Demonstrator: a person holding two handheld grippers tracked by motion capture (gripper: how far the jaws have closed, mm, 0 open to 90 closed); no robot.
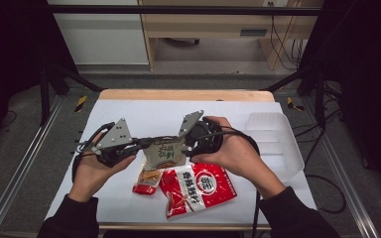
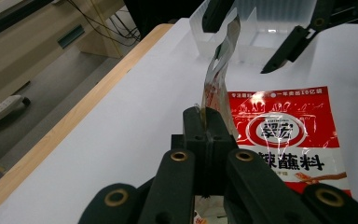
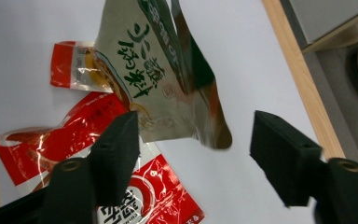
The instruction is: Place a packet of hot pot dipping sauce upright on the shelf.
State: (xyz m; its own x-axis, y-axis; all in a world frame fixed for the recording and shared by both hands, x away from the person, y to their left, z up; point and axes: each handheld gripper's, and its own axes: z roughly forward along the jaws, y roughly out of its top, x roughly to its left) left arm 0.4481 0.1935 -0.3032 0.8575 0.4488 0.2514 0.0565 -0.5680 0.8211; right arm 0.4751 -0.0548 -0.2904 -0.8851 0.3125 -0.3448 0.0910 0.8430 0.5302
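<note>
One green sachet (image 1: pixel 164 154) hangs pinched in the left gripper (image 2: pixel 208 122), just ahead of the right gripper (image 3: pixel 193 140), whose jaws gape; a clumsy bite could tug it free.

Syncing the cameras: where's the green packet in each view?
High view: green packet at centre, between the grippers, above the red bag.
Left gripper view: edge-on, rising from the shut jaws.
Right gripper view: upper centre, beyond the open jaws.
Shared landmark: the red bag.
</note>
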